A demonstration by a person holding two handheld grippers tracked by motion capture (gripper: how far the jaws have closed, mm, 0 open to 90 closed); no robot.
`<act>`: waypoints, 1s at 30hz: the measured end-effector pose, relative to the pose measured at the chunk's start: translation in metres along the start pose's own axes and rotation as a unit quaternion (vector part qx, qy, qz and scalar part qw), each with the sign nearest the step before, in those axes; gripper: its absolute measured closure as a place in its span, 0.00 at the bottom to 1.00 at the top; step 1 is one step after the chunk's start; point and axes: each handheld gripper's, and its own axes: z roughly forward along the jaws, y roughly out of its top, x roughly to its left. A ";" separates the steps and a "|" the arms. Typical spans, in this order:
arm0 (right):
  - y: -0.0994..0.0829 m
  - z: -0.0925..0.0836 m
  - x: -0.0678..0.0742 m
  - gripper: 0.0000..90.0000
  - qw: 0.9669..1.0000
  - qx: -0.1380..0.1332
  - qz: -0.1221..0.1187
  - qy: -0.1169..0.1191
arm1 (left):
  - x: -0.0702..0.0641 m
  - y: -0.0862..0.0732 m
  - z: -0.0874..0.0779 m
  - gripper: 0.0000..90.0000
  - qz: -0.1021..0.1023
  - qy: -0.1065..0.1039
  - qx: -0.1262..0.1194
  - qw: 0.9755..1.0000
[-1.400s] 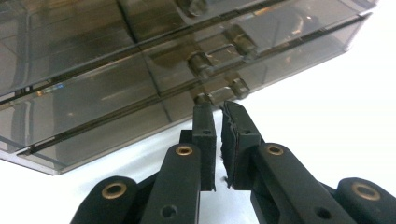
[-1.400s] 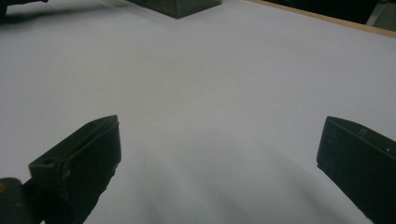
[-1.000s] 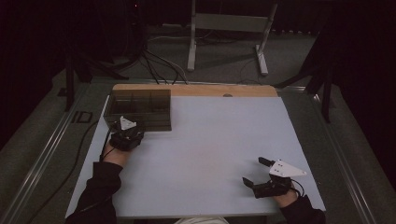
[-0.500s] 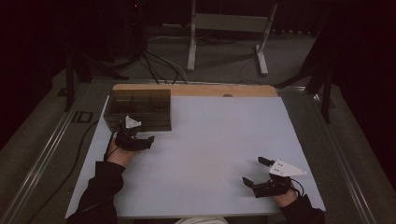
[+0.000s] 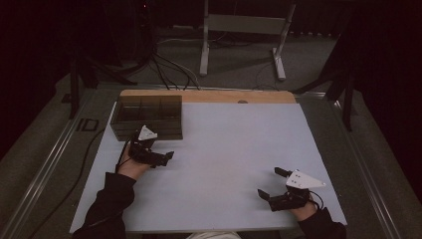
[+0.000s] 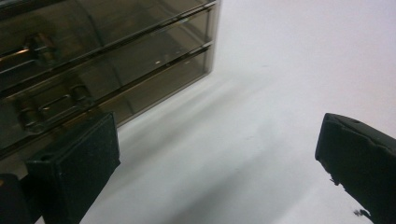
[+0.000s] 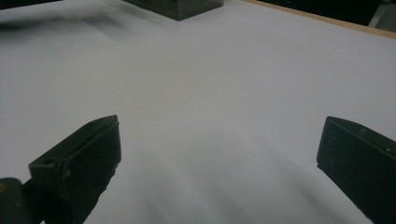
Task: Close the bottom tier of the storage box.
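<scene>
A smoky translucent drawer box stands at the far left of the white tabletop. My left gripper hovers just in front of it. Its jaws have just been opening and now stand wide, with nothing between them. In the left gripper view the box's drawer fronts with small handles lie just beyond the left jaw, and bare table lies under the left gripper. My right gripper rests near the front right of the table, open and empty. In the right gripper view, white surface lies under the right gripper, with the box far off.
A wooden strip borders the table's far edge. Beyond it, on the floor, stand a metal frame and loose cables. Metal rails run along both sides of the table.
The left gripper's jaws have spread apart, and the gripper has drifted slightly right, away from the box front. The right gripper has stayed where it was.
</scene>
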 end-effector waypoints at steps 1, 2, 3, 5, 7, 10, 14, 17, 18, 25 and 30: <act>0.000 0.000 0.001 0.00 1.000 0.001 0.000 0.000 | 0.000 0.000 -0.001 0.01 -0.001 -0.004 -0.004 1.000; 0.001 0.001 0.001 0.00 1.000 0.001 -0.002 0.000 | 0.000 0.000 -0.002 0.01 -0.002 -0.008 -0.006 1.000; 0.001 0.001 0.002 0.00 1.000 0.002 -0.002 0.000 | -0.001 0.000 -0.003 0.01 -0.006 -0.013 -0.007 1.000; 0.001 0.002 0.002 0.00 1.000 0.003 -0.004 0.001 | -0.001 -0.001 -0.007 0.01 -0.009 -0.019 -0.016 1.000; 0.002 0.002 0.003 0.00 1.000 0.003 -0.005 0.001 | -0.001 -0.001 -0.010 0.01 -0.012 -0.028 -0.025 0.999; 0.001 0.002 0.003 0.00 1.000 0.004 -0.005 0.001 | 0.000 -0.002 -0.015 0.01 -0.014 -0.041 -0.034 0.999; 0.001 0.002 0.002 0.00 1.000 0.003 -0.003 0.001 | 0.000 -0.005 -0.019 0.01 -0.014 -0.071 -0.044 0.996; 0.001 0.001 0.002 0.00 1.000 0.002 -0.003 0.001 | -0.003 -0.008 -0.020 0.01 -0.002 -0.082 -0.050 0.995; 0.001 0.001 0.002 0.00 1.000 0.002 -0.004 0.000 | -0.004 -0.008 -0.020 0.01 0.000 -0.087 -0.050 0.995; 0.001 0.001 0.002 0.00 1.000 0.003 -0.004 0.000 | -0.009 -0.020 -0.025 0.01 0.006 -0.077 -0.059 0.995; 0.001 0.002 0.002 0.00 1.000 0.004 -0.005 0.001 | -0.008 -0.031 -0.032 0.01 0.003 -0.065 -0.069 0.996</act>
